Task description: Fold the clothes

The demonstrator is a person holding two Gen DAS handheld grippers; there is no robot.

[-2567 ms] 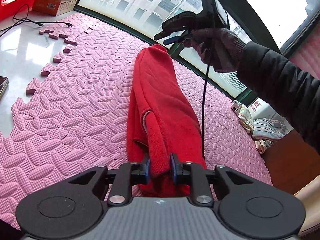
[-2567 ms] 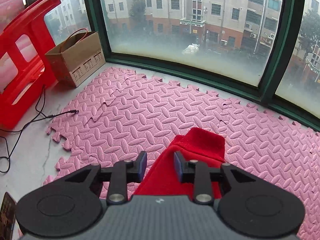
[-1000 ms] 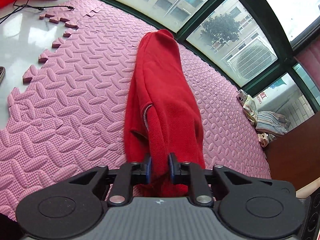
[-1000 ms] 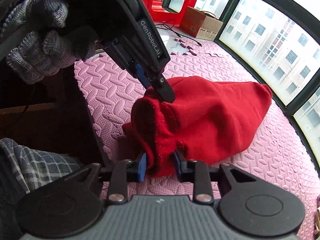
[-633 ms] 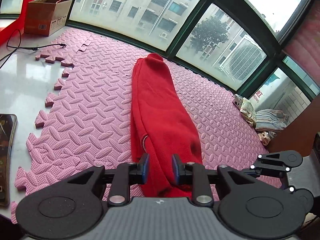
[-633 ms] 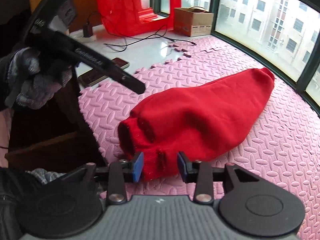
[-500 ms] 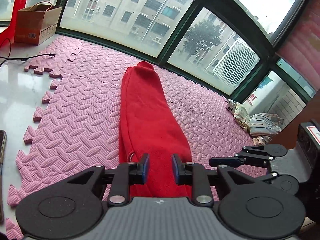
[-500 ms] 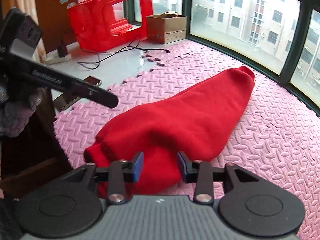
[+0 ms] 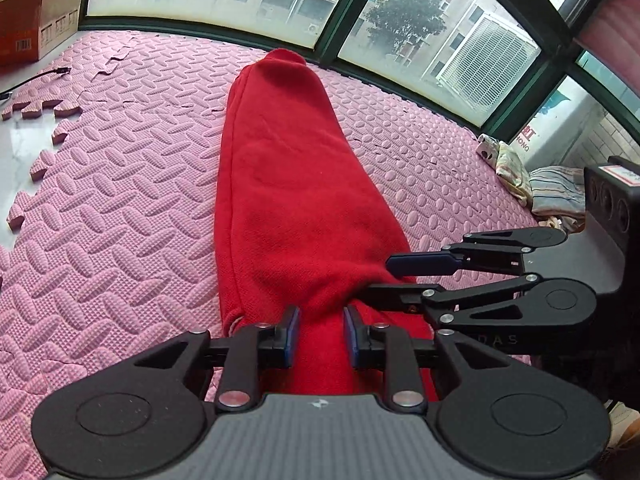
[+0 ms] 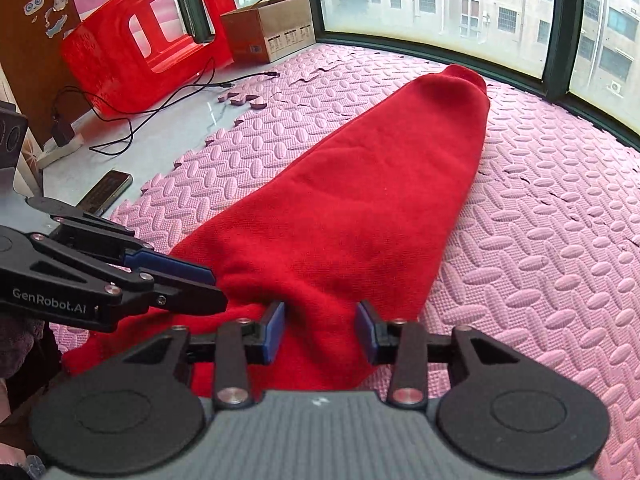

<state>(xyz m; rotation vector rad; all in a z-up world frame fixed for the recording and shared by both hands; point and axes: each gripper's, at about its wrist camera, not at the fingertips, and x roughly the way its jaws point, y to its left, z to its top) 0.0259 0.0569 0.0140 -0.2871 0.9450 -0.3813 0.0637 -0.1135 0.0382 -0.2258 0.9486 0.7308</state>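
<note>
A red knit garment lies folded into a long narrow strip on the pink foam mat, running away toward the window. It also shows in the right wrist view. My left gripper is open with its jaws over the garment's near end. My right gripper is open over the same end, next to the left one. The right gripper shows in the left wrist view at the right, and the left gripper shows in the right wrist view at the left.
A cardboard box and a red plastic stool stand at the far left by the window. A black cable and a phone lie on the bare white floor. Other folded clothes sit at the mat's right edge.
Both grippers let go of the red garment's near end and opened. The garment has settled flat on the mat, and both grippers now sit side by side over its near end.
</note>
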